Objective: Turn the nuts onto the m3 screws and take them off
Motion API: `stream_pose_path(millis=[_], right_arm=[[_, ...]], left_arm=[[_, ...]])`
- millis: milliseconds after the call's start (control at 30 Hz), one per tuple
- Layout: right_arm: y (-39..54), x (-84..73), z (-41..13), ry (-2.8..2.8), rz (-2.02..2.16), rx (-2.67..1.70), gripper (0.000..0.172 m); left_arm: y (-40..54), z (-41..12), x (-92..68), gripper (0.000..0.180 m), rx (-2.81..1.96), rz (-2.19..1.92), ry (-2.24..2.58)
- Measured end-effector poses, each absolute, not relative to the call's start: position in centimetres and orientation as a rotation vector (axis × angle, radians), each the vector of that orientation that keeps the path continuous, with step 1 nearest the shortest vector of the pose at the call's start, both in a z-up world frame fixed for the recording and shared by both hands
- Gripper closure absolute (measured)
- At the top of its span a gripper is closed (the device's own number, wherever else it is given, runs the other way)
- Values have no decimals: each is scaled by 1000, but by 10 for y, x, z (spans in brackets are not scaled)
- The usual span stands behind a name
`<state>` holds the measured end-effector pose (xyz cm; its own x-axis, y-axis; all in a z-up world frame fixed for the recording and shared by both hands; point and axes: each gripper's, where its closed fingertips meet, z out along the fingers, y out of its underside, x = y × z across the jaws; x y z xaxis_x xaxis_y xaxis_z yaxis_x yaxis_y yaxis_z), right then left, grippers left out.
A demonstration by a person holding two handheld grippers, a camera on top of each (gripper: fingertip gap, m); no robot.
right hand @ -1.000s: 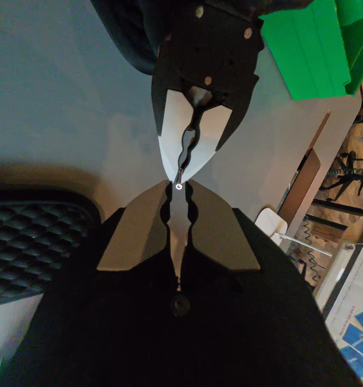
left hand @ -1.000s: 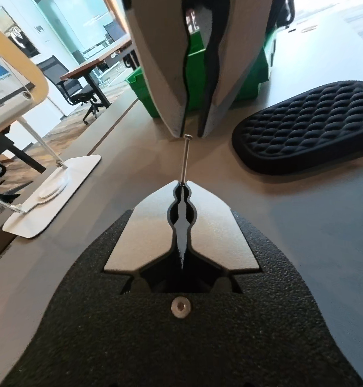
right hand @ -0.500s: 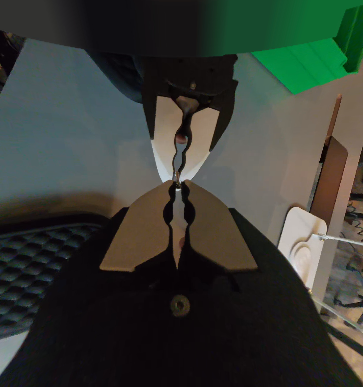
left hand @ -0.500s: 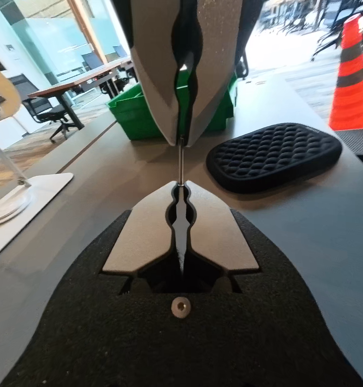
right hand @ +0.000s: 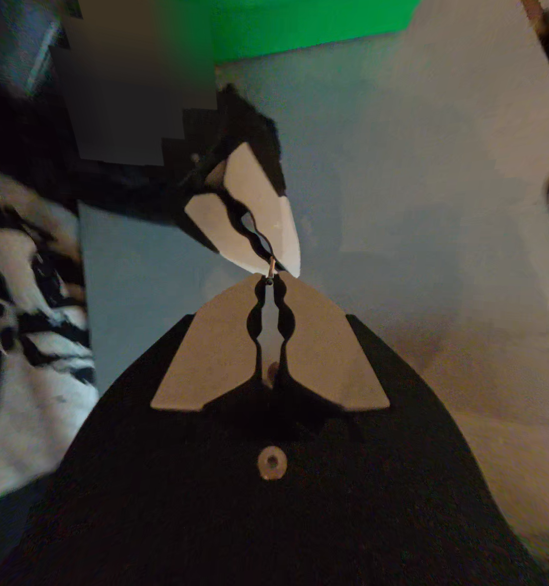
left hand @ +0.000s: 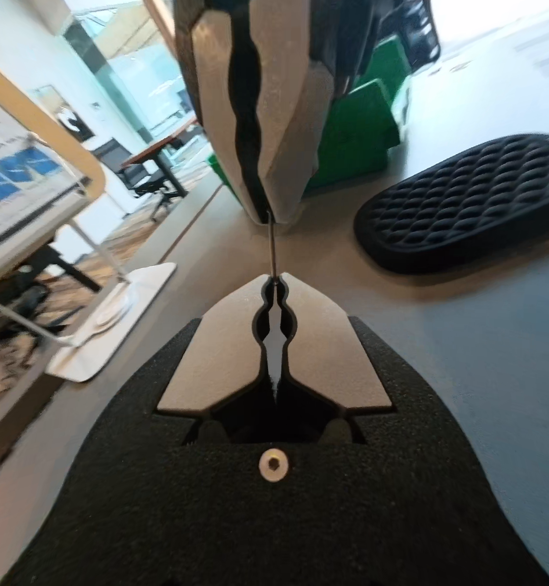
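The left tongs (left hand: 275, 279) clenched one end of a thin silver metal screw (left hand: 272, 247); the right tongs (right hand: 268, 279) gripped its far tip above the grey table (left hand: 457, 317).

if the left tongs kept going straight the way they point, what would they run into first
Most likely the right tongs: they sit directly ahead, clamped on the far end of the thin screw that the left tongs pinch. The green bin lies behind.

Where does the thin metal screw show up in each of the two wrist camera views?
Left wrist view: the screw runs up the centre, from the left gripper to the right gripper.
Right wrist view: a short piece of it shows just above centre, between both grippers' tips.
Shared landmark: the green bin.
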<state>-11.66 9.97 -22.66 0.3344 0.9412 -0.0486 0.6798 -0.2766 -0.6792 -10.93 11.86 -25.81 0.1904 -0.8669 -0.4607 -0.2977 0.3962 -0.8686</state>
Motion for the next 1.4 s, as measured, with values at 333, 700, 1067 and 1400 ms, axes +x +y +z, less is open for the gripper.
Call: stream_pose_path(millis=[333, 700, 1067, 1400], right_arm=[[94, -108, -234, -1283, 662, -2122, 168], [53, -123, -233, -2383, 18, -932, 169], [90, -115, -219, -1401, 603, -2099, 139], [100, -110, -240, -1224, 480, -2226, 168]], left_arm=[[114, -264, -106, 180, -1096, -440, 1450], [58, -270, -108, 180, -1195, -1302, 1619], [108, -266, -108, 180, -1289, -872, 1388], [120, -270, -110, 180, -1302, -677, 1377]])
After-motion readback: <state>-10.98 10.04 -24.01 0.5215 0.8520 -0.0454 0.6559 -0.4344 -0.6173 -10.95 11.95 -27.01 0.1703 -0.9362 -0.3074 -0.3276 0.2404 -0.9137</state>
